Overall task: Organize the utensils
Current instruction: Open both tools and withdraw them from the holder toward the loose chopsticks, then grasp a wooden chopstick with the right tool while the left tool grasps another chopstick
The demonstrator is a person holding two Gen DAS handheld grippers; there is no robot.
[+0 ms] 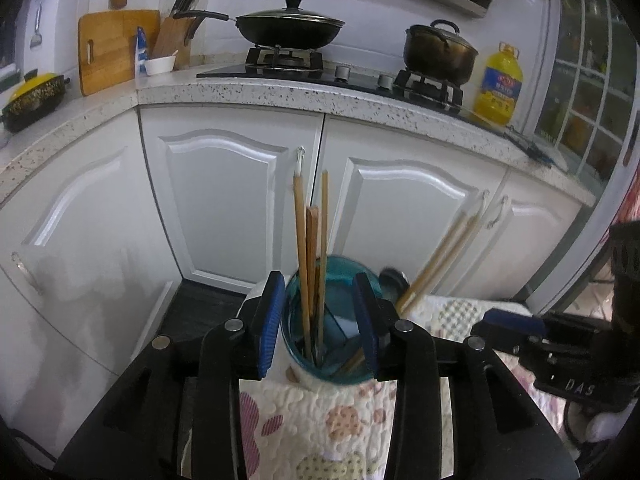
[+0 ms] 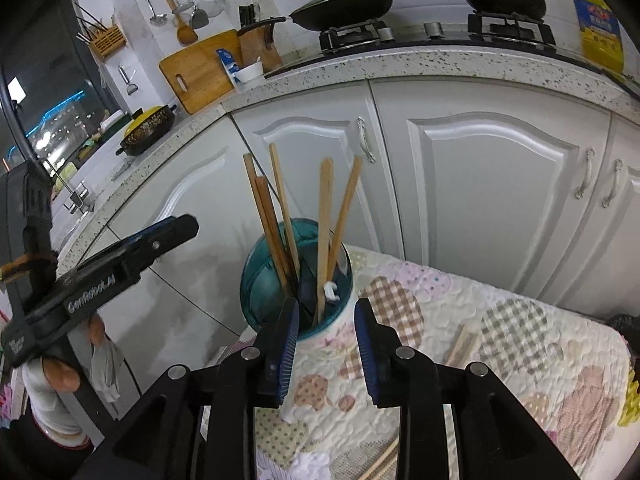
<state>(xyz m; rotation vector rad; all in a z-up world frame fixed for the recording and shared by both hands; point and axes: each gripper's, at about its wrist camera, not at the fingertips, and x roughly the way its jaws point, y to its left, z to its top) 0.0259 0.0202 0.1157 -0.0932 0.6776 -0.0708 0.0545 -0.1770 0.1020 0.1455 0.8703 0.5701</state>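
Left wrist view: chopsticks (image 1: 310, 256) stood in the teal holder (image 1: 326, 320).
Both the left gripper (image 1: 319, 322) and right gripper (image 2: 326, 346) gaped, holding nothing.

"GenRobot.AI" on left gripper (image 2: 120, 264); "DAS" on right gripper (image 1: 576, 388).

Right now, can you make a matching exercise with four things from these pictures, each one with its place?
Things:
1. wok
2. oil bottle
3. chopsticks
4. cutting board

Places:
a. in the teal holder
b. leaning on the wall
c. on the left burner
d. right of the pot

Pairs: 1-c, 2-d, 3-a, 4-b
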